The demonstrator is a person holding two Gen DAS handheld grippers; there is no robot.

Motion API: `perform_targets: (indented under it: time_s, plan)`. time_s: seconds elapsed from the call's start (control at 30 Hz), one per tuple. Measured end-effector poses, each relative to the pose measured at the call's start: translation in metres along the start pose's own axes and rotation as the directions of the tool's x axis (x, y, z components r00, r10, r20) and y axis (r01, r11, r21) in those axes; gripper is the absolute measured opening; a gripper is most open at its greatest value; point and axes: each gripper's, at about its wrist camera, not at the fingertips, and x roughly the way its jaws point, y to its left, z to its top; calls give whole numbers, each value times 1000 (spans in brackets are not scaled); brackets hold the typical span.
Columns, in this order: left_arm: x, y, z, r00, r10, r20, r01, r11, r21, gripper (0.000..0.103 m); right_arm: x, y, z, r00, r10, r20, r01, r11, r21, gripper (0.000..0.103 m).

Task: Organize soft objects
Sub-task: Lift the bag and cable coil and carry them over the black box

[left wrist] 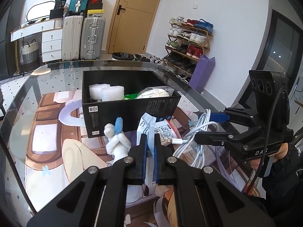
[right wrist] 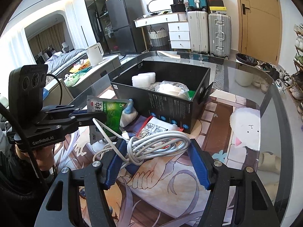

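Both wrist views low, close over the table, facing the shared black box [left wrist: 130, 102] [right wrist: 166, 92].

Two hand-held grippers: the left hand-held gripper [left wrist: 150, 147] and the right hand-held gripper [right wrist: 157, 162]. One black box [left wrist: 130, 111] containing two white foam pieces [left wrist: 106, 91] and one clear bag of white material [left wrist: 155, 92]. On the surface [left wrist: 22, 102]: one coiled white cable [right wrist: 159, 145], one green sachet [right wrist: 109, 117], one red-edged packet [right wrist: 161, 126] and one white plush toy [left wrist: 117, 141].
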Motion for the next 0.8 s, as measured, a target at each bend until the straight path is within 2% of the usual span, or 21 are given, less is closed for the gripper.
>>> perform_targets:
  time_s: [0.33,0.8]
  plan:
    - [-12,3,6,1000,7,31,-7,1000,-6,3,-13,-2,3,999,-13,40,12,1000,11,67]
    - [-33,8,26,994,45,95,-45,999,-7,3,-44,-5,19,987,-54,152,48,998,45,67]
